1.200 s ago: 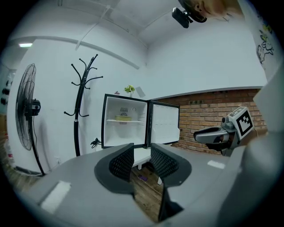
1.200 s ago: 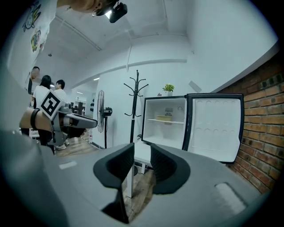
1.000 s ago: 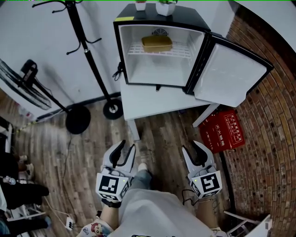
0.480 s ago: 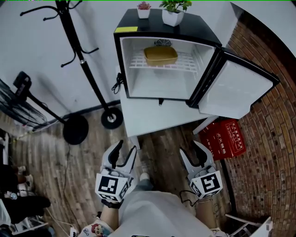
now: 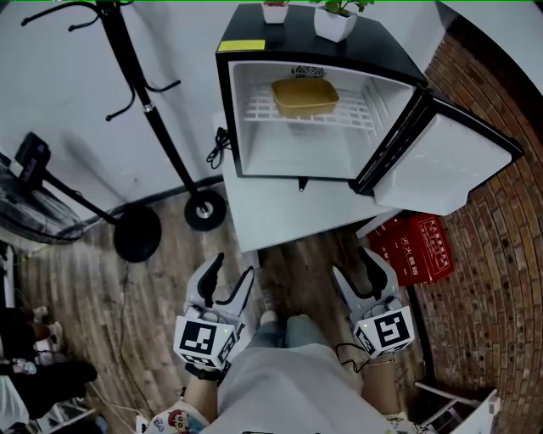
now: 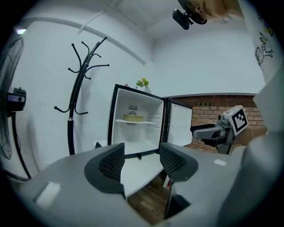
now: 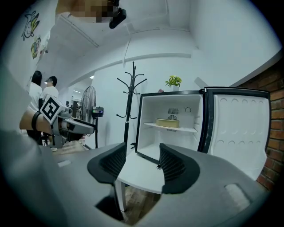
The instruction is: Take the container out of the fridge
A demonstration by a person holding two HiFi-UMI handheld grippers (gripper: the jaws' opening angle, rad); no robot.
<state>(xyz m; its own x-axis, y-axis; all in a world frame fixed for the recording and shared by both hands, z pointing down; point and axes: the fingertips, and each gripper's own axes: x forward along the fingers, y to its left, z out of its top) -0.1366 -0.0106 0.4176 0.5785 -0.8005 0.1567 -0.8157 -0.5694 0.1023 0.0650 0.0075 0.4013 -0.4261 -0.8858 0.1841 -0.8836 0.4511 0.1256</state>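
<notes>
A tan container [image 5: 304, 96] sits on the wire shelf inside a black mini fridge [image 5: 254, 25], whose door [image 5: 450, 161] stands swung open to the right. The fridge rests on a white table [image 5: 288, 208]. My left gripper [image 5: 232, 267] and right gripper [image 5: 355, 264] hover side by side in front of the table's near edge, well short of the fridge. Both have just been opening their jaws, and nothing lies between them. The left gripper view shows the container [image 6: 133, 117] far beyond the open left gripper [image 6: 141, 162]. In the right gripper view the container [image 7: 168, 123] lies beyond the open right gripper [image 7: 138, 162].
A black coat stand [image 5: 144, 93] rises left of the fridge, with a fan's round base [image 5: 137, 233] beside it. A red box [image 5: 416, 250] lies on the wooden floor under the door. A brick wall [image 5: 501, 280] runs along the right. Potted plants [image 5: 335, 21] top the fridge.
Both grippers have come forward toward the table and fridge, and the jaws of both now stand wider apart. The fridge appears nearer.
</notes>
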